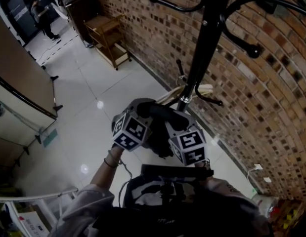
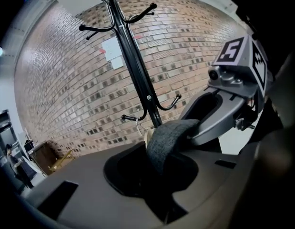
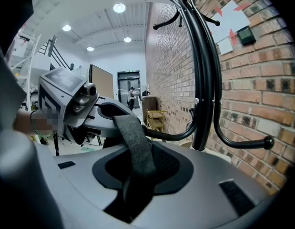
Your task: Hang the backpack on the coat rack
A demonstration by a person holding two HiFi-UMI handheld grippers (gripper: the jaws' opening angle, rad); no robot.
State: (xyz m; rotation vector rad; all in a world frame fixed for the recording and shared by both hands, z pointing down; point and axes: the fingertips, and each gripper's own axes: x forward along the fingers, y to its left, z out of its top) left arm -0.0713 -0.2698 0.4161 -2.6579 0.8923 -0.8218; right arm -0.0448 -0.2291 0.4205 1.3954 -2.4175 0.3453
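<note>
Both tongs meet side by side, each clamped on the same grey strap (image 2: 169, 136). The strap runs up out of the left tongs (image 2: 159, 187), arches over and drops into the right tongs (image 3: 137, 180). The pads of both press on it. The backpack (image 1: 160, 197) hangs from this strap, below the tongs and close against the person's chest.

The rack (image 1: 208, 38) stands just ahead of the tongs, its black pole rising past them on the right. It is apart from both tips. A low hook (image 3: 242, 144) curves out of the pole to the right of the right tongs and ends in a ball. Another low arm (image 3: 173, 136) sweeps left from the pole, just beyond the right tongs' tip. The top hooks (image 2: 97, 28) spread out well above the tongs, with open air under them.

The brick wall (image 1: 276, 112) stands behind the rack and closes off the side ahead and to the right. To the left of the tongs the tiled floor (image 1: 88, 98) lies open. It runs as far as a brown panel (image 1: 21, 75) at the far left. A wooden cart (image 1: 109, 39) stands against the wall farther along, well apart from the rack. A person (image 1: 44, 16) stands in the distance beyond it.
</note>
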